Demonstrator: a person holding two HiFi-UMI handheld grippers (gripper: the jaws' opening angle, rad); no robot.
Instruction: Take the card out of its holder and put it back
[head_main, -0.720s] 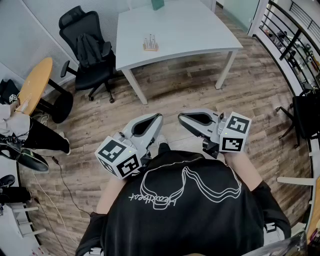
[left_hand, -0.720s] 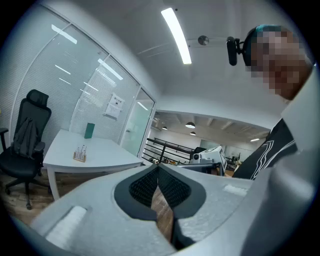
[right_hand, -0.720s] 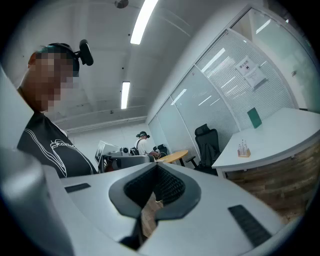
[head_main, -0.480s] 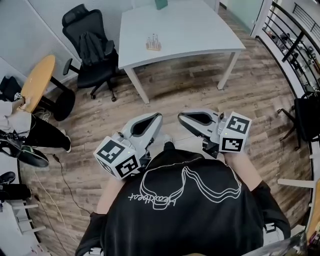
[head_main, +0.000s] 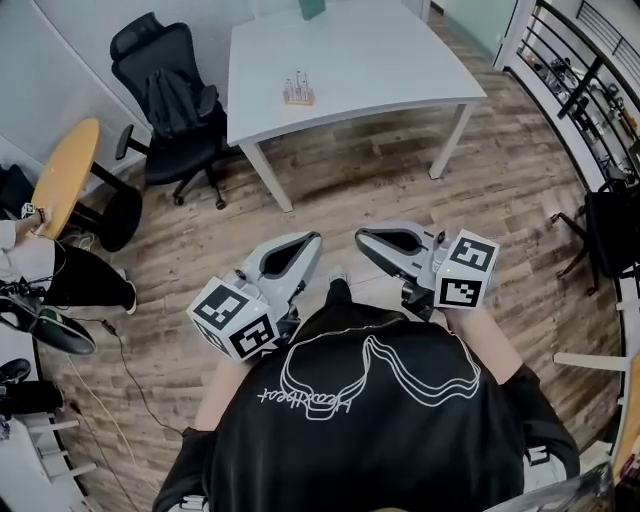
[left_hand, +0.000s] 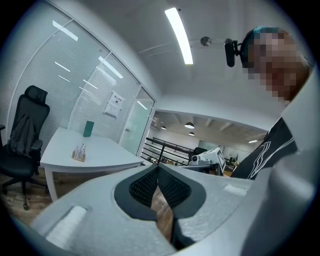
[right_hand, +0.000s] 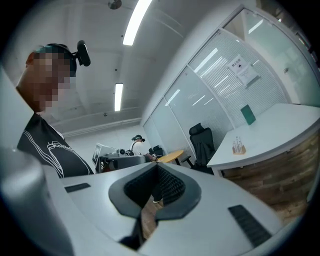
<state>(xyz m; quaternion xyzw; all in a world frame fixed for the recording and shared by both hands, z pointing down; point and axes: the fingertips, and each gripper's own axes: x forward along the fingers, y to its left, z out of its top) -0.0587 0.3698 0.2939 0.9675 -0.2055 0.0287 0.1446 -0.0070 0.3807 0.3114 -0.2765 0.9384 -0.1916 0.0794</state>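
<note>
**Holder well ahead**

Your left gripper and right gripper are both closed and empty. The card holder stands on the table, at its near-left part, well apart from both and roughly straight ahead of the left one.

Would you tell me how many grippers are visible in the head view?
2. The left gripper sits left of centre, the right gripper right of centre, both before the person's chest. None seems hidden.

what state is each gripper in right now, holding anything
Left gripper: closed, jaws together, holding nothing.
Right gripper: closed, jaws together, holding nothing.
</note>
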